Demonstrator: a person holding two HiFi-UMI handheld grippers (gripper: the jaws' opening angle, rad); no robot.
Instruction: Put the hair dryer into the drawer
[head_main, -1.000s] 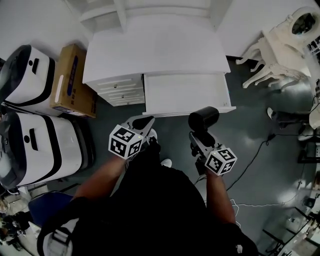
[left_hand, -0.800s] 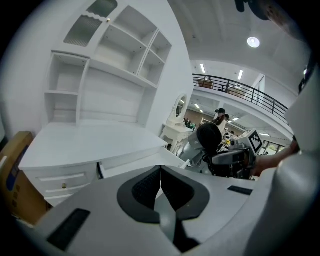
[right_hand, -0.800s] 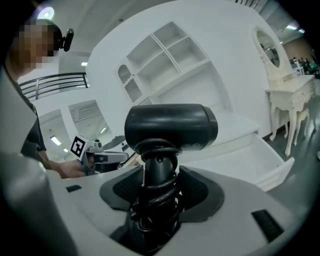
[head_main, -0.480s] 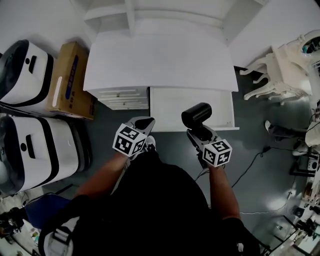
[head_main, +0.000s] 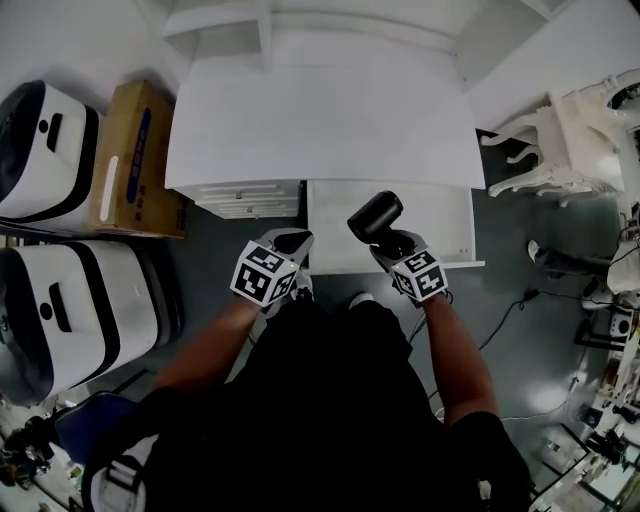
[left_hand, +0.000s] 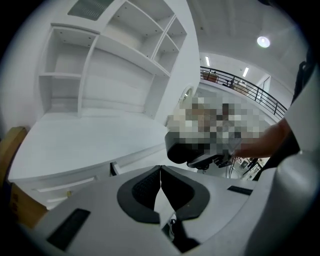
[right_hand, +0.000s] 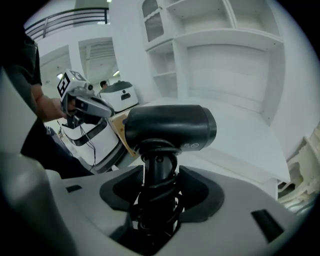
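While right gripper (right_hand: 157, 186) clamps hair dryer (right_hand: 170, 126), drawer (head_main: 440, 225) open

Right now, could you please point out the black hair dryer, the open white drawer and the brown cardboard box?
black hair dryer (head_main: 375, 216), head view, on its barrel.
open white drawer (head_main: 445, 215), head view, on its bare floor.
brown cardboard box (head_main: 125, 160), head view, on its top face.

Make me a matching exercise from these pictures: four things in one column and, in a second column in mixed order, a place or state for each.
Things:
1. hair dryer
2. drawer
3. cardboard box
4. left tongs

Places or states:
A. shut, with nothing between them
B. beside the desk, at the left of the head view
C. gripped by its handle in the right tongs
D. pulled out under the desk top

Pairs: 1-C, 2-D, 3-B, 4-A
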